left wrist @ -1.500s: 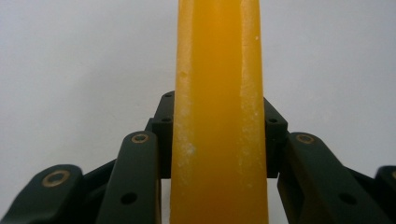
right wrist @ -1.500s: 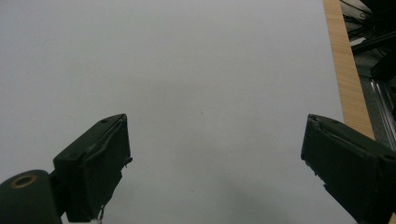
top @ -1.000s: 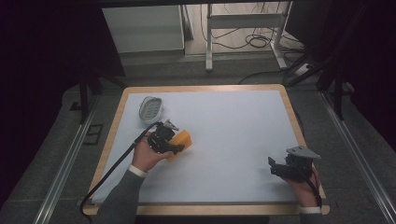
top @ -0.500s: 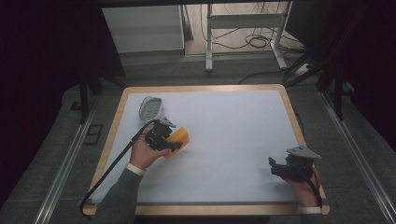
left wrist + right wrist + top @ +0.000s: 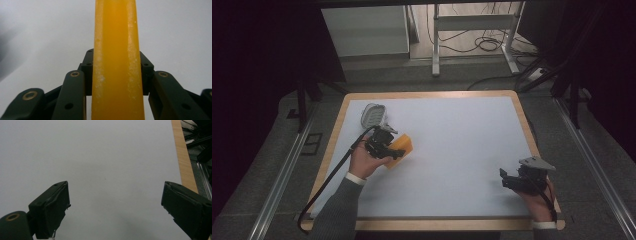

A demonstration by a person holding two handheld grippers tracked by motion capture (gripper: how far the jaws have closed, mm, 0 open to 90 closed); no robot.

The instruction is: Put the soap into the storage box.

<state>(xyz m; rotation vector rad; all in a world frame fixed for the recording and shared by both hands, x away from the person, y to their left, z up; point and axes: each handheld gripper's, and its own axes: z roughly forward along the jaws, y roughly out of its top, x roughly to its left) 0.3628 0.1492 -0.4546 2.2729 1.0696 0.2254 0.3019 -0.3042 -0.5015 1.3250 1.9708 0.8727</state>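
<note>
We see the left gripper [image 5: 384, 145] at the tabletop's [image 5: 452, 135] left side, its jaws clamped on both faces of an orange block [image 5: 116, 62], near a grey ribbed object [image 5: 373, 114]; the right gripper [image 5: 115, 210] rests near-right, jaws spread wide and empty

We list a table [image 5: 522, 120] at frame centre, its top white inside a pale wooden rim. Beneath and around it lies grey floor [image 5: 272, 150], with metal rails [image 5: 282, 175] running along the left and right sides. At upper centre we record a white cabinet [image 5: 364, 30] and, beside it, a metal stand [image 5: 472, 22] over loose cables [image 5: 484, 42]. Both upper corners are dark.
</note>
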